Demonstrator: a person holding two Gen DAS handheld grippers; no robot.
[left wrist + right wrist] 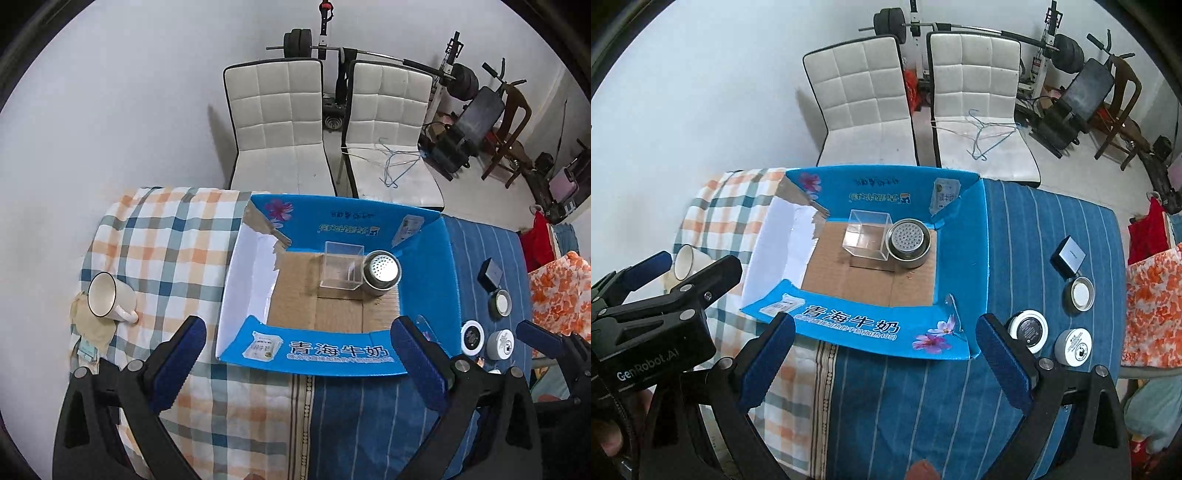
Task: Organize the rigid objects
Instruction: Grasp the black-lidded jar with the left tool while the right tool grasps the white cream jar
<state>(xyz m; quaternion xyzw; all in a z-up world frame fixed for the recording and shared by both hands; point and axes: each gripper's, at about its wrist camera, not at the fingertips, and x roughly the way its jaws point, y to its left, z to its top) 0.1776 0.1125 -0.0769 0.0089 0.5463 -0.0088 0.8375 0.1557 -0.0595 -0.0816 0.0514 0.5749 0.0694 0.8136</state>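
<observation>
An open blue cardboard box (424,266) (964,236) sits mid-table. Inside it stand a clear plastic cube (341,269) (868,236) and a metal shaker tin (381,273) (908,242). A white mug (109,297) (687,261) lies on its side left of the box. Right of the box lie a dark small box (1067,255), a metal-rimmed lid (1081,292), a black-faced round tin (1028,329) and a white round jar (1073,347). My left gripper (299,365) is open and empty before the box. My right gripper (886,363) is open and empty, near the box front.
The table has a checked cloth (166,236) on the left and a blue striped cloth (1034,229) on the right. Two white chairs (280,122) stand behind the table. Gym gear (476,110) fills the back right. An orange floral cloth (1152,306) lies at the right edge.
</observation>
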